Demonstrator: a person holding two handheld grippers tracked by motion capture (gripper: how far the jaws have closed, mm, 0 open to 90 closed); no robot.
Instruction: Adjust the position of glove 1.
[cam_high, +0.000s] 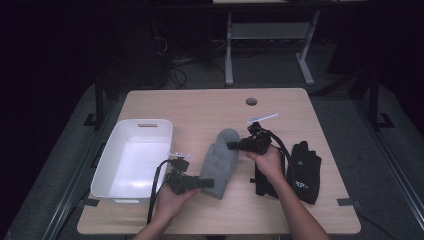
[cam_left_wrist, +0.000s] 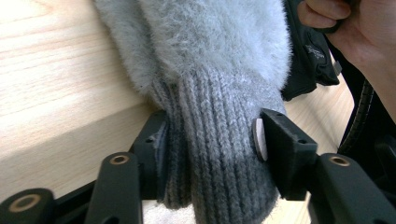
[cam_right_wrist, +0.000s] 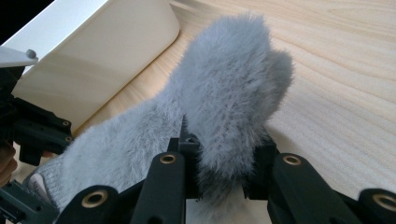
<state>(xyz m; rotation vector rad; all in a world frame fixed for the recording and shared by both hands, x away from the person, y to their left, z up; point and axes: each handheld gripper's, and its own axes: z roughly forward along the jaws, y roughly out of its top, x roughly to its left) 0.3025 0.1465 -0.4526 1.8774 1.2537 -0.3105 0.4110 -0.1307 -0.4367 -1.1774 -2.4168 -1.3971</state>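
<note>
A fluffy grey mitten (cam_high: 220, 155) lies flat in the middle of the wooden table (cam_high: 200, 107), its ribbed cuff toward the person. In the left gripper view, both jaws of my left gripper (cam_left_wrist: 210, 140) press the sides of that knitted cuff (cam_left_wrist: 219, 154). In the high view the left gripper (cam_high: 207, 183) reaches the cuff from the left. My right gripper (cam_high: 232, 145) comes in from the right. In the right gripper view its jaws (cam_right_wrist: 224, 154) pinch a fuzzy lobe on the mitten's (cam_right_wrist: 229, 84) side.
A white plastic bin (cam_high: 131, 160) stands just left of the mitten, also close by in the right gripper view (cam_right_wrist: 107, 51). Black gloves (cam_high: 305, 170) lie at the right, under the right forearm. A round cable hole (cam_high: 251, 101) is at the far edge.
</note>
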